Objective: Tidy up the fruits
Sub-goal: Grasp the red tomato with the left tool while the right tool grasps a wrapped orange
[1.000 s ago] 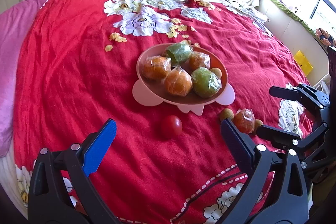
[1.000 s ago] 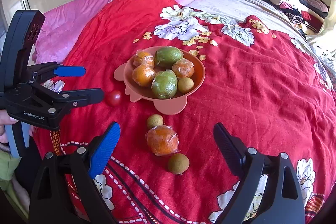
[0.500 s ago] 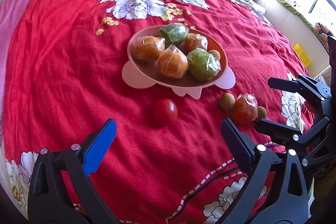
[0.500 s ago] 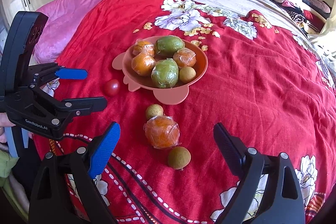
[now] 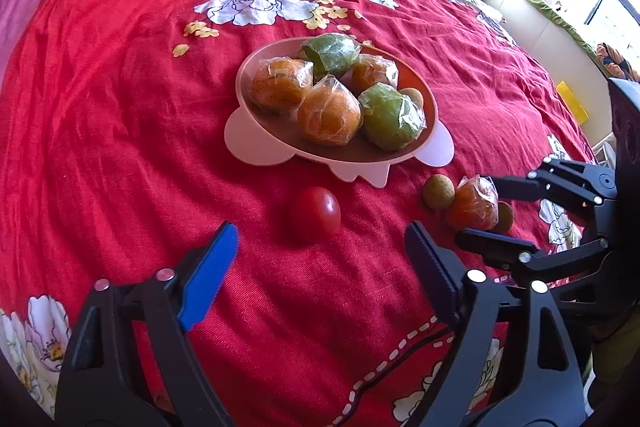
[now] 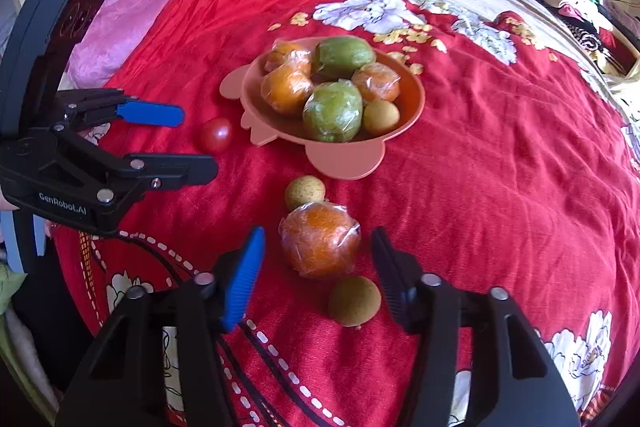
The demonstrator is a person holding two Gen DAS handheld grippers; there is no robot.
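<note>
My right claw pointed down at the wrapped orange lying on the red bedspread; its jaws had just been closing, with the orange between them, yet a gap showed on either side — the pads were not pressing on it. Two small brown fruits flanked that orange: one just beyond it toward the bowl, the other just in front, near the black finger. My left claw stood spread above the bedspread with its jaws likewise just narrowed, the red tomato lying a little ahead of the fingertips and untouched. The pink bowl rested further up the bed — it held three wrapped oranges, two wrapped green fruits and one small brown fruit. In the right wrist view the left claw appeared at the left edge, its blue pad near the tomato.
</note>
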